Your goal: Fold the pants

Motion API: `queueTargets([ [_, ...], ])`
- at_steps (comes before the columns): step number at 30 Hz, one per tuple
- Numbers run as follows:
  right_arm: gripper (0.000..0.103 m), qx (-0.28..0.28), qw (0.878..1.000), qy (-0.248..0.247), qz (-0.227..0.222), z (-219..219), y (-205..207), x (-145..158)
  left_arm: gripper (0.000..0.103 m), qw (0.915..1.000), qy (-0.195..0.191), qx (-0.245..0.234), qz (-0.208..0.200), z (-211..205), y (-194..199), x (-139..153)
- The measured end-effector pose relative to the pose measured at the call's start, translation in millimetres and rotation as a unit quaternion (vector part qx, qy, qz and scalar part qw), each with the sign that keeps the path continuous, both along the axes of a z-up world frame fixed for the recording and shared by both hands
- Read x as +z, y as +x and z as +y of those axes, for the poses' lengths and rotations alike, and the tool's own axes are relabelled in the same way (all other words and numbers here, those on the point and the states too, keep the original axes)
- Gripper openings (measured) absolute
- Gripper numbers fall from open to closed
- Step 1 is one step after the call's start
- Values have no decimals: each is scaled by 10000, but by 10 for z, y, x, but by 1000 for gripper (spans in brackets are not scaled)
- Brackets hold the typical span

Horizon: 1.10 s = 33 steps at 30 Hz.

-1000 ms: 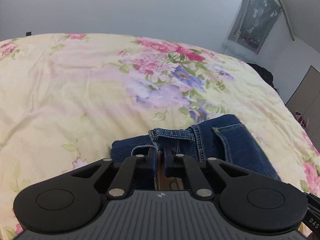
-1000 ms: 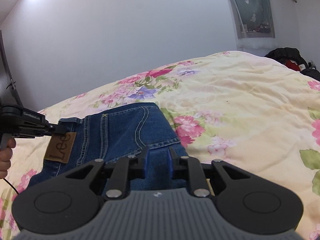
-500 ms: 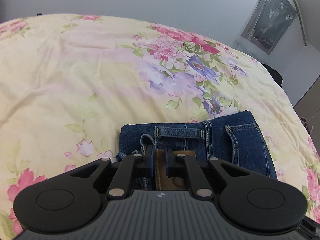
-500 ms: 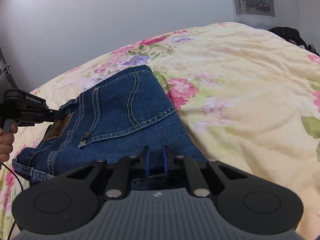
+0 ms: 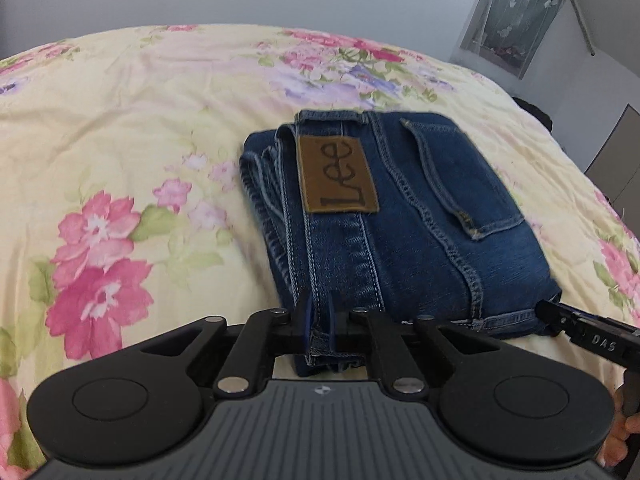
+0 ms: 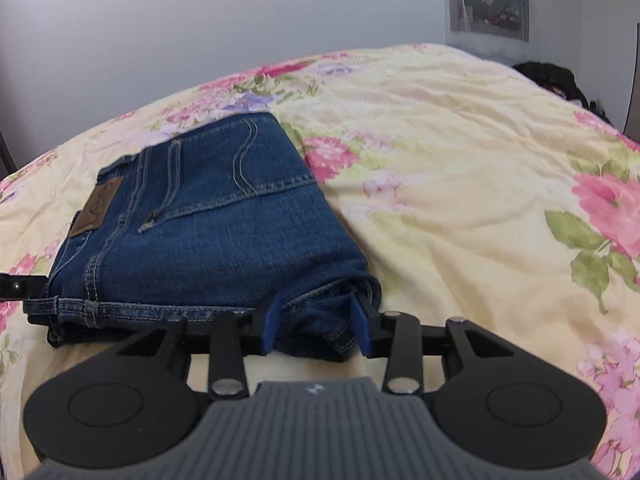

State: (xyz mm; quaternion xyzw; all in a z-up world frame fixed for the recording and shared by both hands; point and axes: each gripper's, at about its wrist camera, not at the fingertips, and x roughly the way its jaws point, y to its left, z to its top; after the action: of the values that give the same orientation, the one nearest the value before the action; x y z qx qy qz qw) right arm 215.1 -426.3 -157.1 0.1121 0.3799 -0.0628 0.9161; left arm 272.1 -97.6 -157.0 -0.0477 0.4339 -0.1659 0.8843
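A big bed [image 5: 120, 128] with a soft yellow cover full of pink and purple flowers sits by a plain grey wall. The jeans [image 5: 400, 216] lie on it, folded into a thick blue block.

A second ago the jeans were partly lifted and only half seen. Now they lie flat, and the whole brown patch [image 5: 338, 176] shows.

The left gripper [image 5: 318, 320] has its jaws pressed tight on the near edge of the jeans, on the seam side. The right gripper [image 6: 316, 320] has just been opening. Its blue pads [image 6: 269, 322] now stand apart, with the near right corner of the jeans between them, and they do not squeeze it.

The cloth is rough denim with pale stitch lines and a curved back pocket [image 6: 244, 164]. The patch looks like leather, a flat rectangle. In the left view the block is longer going away from the camera, and the letters on the patch run the same way.
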Motion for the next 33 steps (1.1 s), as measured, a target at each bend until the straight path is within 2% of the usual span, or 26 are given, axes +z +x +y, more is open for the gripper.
queueTargets([
  [3, 35, -175, 9993, 340, -37, -92, -53, 26, 8, 9999, 103, -25, 36, -25, 24, -74],
  [6, 35, -517, 9958, 634, -417, -213, -224, 142, 8, 9994, 314, -129, -78, -75, -5, -79],
  [9, 33, -807, 9951, 317, -478, -251, -266, 195, 8, 9996, 256, -83, -89, -60, -19, -101],
  [12, 22, -666, 9972, 245, -246, -236, -144, 108, 8, 10000, 83, 25, -44, -18, -17, -119],
  [14, 22, -565, 9983, 43, -108, -197, -56, 44, 9, 10000, 33, 36, -29, -4, -12, -120],
  [18, 24, -498, 9983, -177, -263, -209, 131, -8, 9, 10000, -32, 61, -13, 10, -4, -131],
  [20, 20, -563, 9983, 97, -126, -285, 193, -76, 9, 10000, -23, 53, -27, 5, -8, -135],
  [21, 15, -578, 9977, 325, -128, -329, 173, -90, 9, 10000, -3, 47, -31, 1, -8, -133],
  [22, 4, -625, 9970, 448, -119, -361, 139, -82, 9, 10000, 4, 45, -28, 0, -9, -132],
  [23, 0, -701, 9963, 489, -107, -378, 79, -64, 9, 10000, 2, 48, -19, 3, -9, -131],
  [27, 0, -1095, 9909, 774, 133, -448, -141, -77, 11, 10000, -32, 70, -3, 20, 1, -146],
  [29, 0, -1212, 9860, 1120, 253, -526, -144, -153, 13, 9999, -87, 109, -7, 38, -4, -166],
  [33, 0, -1223, 9877, 964, 162, -473, -165, -106, 13, 9995, -195, 222, 75, 64, -1, -152],
])
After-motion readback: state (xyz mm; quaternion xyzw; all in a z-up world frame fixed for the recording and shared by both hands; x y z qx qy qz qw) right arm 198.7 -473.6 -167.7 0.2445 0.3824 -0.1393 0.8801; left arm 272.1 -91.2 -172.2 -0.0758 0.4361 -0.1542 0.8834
